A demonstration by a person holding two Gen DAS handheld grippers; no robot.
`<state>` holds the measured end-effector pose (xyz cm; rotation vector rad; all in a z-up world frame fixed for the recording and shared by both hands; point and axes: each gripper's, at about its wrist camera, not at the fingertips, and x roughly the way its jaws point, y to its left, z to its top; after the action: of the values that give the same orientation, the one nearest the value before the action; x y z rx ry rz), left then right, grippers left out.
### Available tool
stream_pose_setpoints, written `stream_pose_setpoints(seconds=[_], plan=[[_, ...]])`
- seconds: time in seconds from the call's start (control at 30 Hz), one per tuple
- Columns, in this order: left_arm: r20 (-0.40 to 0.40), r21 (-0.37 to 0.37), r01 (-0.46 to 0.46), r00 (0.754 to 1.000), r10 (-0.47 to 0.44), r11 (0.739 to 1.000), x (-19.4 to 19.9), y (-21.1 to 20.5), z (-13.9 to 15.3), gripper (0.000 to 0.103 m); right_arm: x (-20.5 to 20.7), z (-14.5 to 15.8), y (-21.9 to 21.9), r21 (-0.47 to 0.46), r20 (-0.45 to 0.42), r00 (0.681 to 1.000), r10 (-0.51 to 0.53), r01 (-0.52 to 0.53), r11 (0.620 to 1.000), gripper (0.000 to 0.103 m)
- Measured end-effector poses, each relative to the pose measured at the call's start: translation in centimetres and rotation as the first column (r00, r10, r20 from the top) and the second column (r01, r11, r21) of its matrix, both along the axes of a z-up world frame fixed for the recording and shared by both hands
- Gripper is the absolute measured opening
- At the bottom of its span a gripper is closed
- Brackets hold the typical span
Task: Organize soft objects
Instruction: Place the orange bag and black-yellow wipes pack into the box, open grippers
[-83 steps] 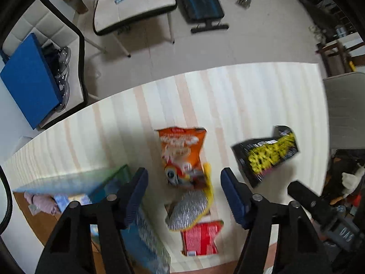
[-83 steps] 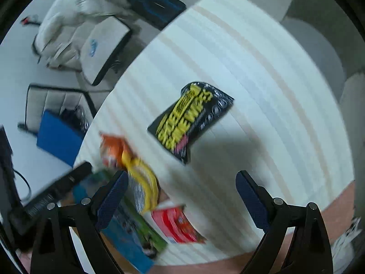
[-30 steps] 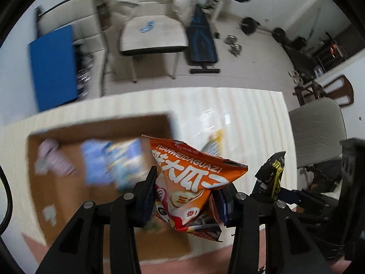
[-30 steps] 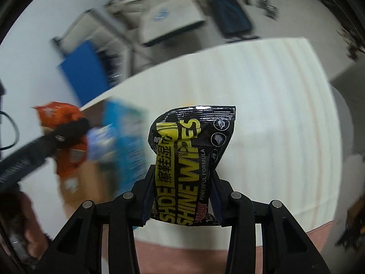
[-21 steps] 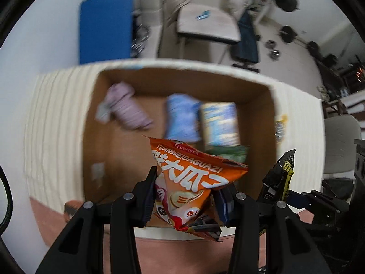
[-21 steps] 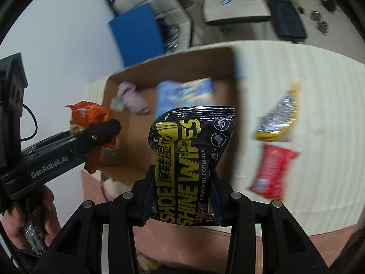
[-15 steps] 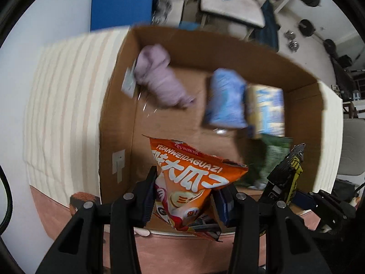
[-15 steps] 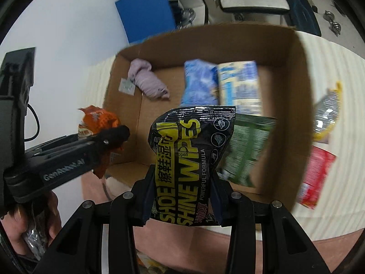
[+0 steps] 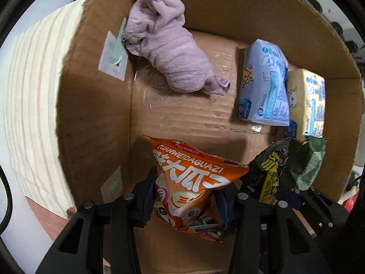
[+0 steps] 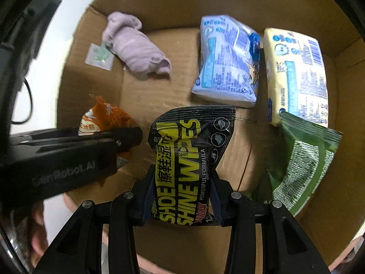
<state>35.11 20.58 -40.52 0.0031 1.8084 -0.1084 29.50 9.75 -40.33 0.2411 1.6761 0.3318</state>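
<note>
My left gripper (image 9: 188, 196) is shut on an orange snack bag (image 9: 194, 182) and holds it inside the open cardboard box (image 9: 95, 91), near its left wall. My right gripper (image 10: 181, 197) is shut on a black and yellow shoe-wipes pack (image 10: 187, 159), held inside the same box (image 10: 228, 4) to the right of the left gripper. The wipes pack (image 9: 271, 173) also shows in the left wrist view, and the snack bag (image 10: 102, 118) in the right wrist view.
In the box lie a lilac rolled cloth (image 9: 168, 45), a blue tissue pack (image 9: 262, 84), a cream tissue pack (image 9: 305, 105) and a green pouch (image 10: 303, 162). The striped tabletop (image 9: 29, 91) runs left of the box.
Both grippers closed on their packs on the table, carried them left over the box, and have come down inside it; the box floor and contents now fill both views.
</note>
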Motion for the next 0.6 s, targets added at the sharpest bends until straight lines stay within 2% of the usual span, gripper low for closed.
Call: stream_pose_setpoints(seconds=[0.23,0.3,0.37,0.47,0.53,0.6], plan=[[-0.082,-0.012,0.001,0.997,-0.001,1.000,-0.9,-0.5,-1.5,0.045,0.8,-1.7,0.3,-0.027,-0.022,1.000,0.007,-0.008,1.000,0.049],[-0.089,-0.019,-0.007,0.996,0.005,1.000,-1.0,-0.1,-1.5,0.048,1.2,-2.2,0.9,-0.027,-0.024,1.000,0.012,-0.013,1.000,0.055],[-0.088,-0.029,-0.012,0.996,0.010,1.000,-1.1,0.1,-1.1,0.050,1.6,-2.1,1.1,-0.016,-0.024,1.000,0.006,-0.006,1.000,0.066],[-0.070,-0.028,-0.004,0.998,0.002,1.000,-1.4,0.1,-0.2,0.055,1.9,-1.0,0.5,-0.028,-0.011,1.000,0.003,-0.003,1.000,0.073],[-0.053,-0.030,-0.002,0.999,0.000,1.000,-1.9,-0.3,0.6,0.077,1.9,-0.2,0.2,-0.053,-0.003,1.000,0.005,-0.005,0.999,0.076],[-0.018,0.002,0.014,1.000,-0.014,1.000,-2.4,-0.7,1.6,0.095,2.0,0.6,-0.2,-0.078,0.007,1.000,0.002,-0.002,0.997,0.081]])
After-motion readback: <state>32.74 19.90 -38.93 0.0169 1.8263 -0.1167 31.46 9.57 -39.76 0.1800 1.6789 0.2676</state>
